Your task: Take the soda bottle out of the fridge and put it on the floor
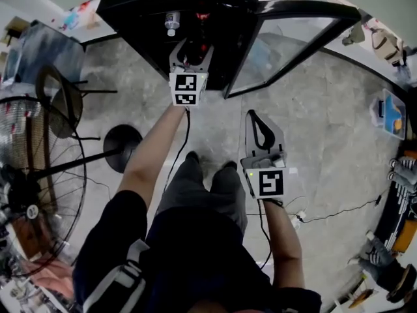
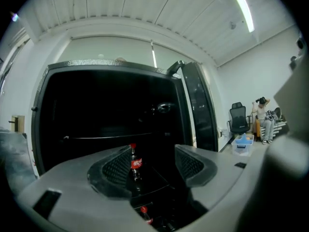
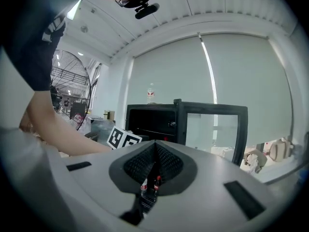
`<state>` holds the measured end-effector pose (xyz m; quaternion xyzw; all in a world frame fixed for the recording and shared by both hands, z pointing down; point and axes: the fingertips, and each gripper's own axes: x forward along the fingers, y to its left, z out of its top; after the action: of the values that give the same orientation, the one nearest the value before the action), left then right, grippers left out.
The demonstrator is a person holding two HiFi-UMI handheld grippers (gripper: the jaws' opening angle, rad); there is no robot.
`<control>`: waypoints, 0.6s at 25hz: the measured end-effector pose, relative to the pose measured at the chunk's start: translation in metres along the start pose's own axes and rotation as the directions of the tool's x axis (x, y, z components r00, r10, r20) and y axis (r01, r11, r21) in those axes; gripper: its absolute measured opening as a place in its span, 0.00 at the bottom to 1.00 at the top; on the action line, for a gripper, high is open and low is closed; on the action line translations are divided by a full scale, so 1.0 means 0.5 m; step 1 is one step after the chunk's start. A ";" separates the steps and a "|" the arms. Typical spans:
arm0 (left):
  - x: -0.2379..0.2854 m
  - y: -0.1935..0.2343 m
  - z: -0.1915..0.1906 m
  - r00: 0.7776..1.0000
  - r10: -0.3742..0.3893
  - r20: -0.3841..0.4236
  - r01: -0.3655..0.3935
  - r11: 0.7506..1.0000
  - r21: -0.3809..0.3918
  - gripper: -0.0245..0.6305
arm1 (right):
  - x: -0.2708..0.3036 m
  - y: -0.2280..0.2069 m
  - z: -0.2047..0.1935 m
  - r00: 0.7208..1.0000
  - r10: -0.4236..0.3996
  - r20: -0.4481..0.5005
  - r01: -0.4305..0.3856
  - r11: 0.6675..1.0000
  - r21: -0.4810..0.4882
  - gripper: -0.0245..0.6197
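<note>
Starting with the head view: left gripper (image 1: 190, 49) is reached into the open black box-shaped fridge (image 1: 130, 5) at upper centre, whose glass-paned door (image 1: 287, 44) is swung out to the right. The right gripper (image 1: 253, 116) hangs mid-frame over the grey mottled concrete floor (image 1: 313, 122), well apart from the fridge. Left gripper view: jaws spread wide, nothing pinched. The small dark soda bottle with red cap and red label (image 2: 135, 166) stands upright on a shelf in the gap, close to the left-of-frame pad (image 2: 116, 167), with no contact evident. A second red-capped bottle (image 2: 145, 214) sits lower, at bottom centre. Pads are dark, mesh-textured wedges on matte grey shells. Right gripper view: jaws pressed together, empty; both bottles' red caps show in the fridge through the notch beneath them. Handling call: the bottle looks full, so hefty for its size, rigid, smooth and round. Glass or plastic I can't tell, so treat it as breakable. It is likely chilled and slick. I'd clamp the straight body at or just under the label, not the thin neck, and keep it upright down to the floor.
</note>
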<state>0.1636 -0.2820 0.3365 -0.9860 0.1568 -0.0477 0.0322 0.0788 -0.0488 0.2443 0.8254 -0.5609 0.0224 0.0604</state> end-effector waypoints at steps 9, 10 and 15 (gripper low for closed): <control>0.159 0.050 -0.120 0.997 0.043 -0.061 -0.045 0.999 -0.020 0.47 | 0.028 -0.007 -0.057 1.000 0.007 0.025 -0.008 1.000 0.028 0.07; 0.174 0.053 -0.131 0.996 0.046 -0.070 -0.047 0.999 -0.015 0.47 | 0.030 -0.007 -0.062 1.000 0.009 0.026 -0.010 0.999 0.033 0.07; 0.233 0.073 -0.155 0.994 0.066 -0.089 -0.066 0.998 -0.004 0.48 | 0.038 -0.024 -0.077 0.999 0.005 0.043 -0.007 0.999 0.046 0.07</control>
<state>0.2545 -0.3565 0.4206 -0.9772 0.1908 -0.0900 0.0234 0.0980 -0.0571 0.2838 0.8253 -0.5637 0.0180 0.0293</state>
